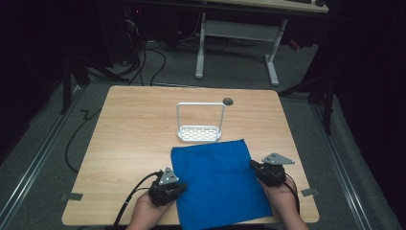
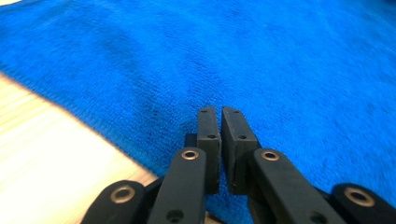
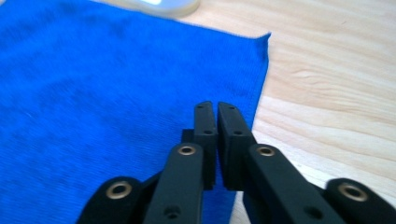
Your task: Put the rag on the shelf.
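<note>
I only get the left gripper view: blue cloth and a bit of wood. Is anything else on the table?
Observer: Yes, a white rack with a tall handle stands just beyond the blue cloth.
Operator: Where's my other gripper?
Observer: The right gripper is at the cloth's right edge, jaws shut.
Operator: Is the cloth crumpled?
Observer: No, it lies flat, and its near edge reaches the front edge of the table.
</note>
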Motion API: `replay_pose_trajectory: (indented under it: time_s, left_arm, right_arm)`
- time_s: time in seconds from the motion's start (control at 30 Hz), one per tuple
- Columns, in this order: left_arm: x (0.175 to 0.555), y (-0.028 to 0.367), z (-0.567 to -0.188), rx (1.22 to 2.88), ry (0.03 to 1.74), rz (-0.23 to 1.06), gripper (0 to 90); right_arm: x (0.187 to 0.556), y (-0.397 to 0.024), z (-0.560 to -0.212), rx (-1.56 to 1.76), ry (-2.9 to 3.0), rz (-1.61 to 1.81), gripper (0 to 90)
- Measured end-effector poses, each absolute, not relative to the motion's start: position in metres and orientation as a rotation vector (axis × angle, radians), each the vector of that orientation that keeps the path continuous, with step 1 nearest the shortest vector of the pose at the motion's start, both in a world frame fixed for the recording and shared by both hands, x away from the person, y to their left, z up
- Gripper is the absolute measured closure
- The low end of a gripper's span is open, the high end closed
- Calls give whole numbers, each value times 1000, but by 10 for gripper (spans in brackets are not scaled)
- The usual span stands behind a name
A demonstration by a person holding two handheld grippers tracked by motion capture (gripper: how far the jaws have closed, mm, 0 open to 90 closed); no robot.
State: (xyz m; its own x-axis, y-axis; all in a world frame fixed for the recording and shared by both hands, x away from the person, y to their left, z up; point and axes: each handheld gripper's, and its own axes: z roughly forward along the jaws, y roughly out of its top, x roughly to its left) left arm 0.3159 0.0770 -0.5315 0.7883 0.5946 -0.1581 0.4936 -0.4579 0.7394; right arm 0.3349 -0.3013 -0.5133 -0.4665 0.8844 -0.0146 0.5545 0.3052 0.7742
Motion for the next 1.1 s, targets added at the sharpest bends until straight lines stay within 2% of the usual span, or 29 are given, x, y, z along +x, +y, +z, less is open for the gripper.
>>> replay_pose_trajectory:
  time_s: [0.37, 1.1]
  left_arm:
    - [321, 100, -532, 2115, 880, 223, 858]
    - [304, 134, -531, 2137, 885, 226, 852]
  right_arm:
    - [345, -283, -525, 1249, 2252, 918, 888]
    - [322, -259, -526, 1159, 2345, 987, 883]
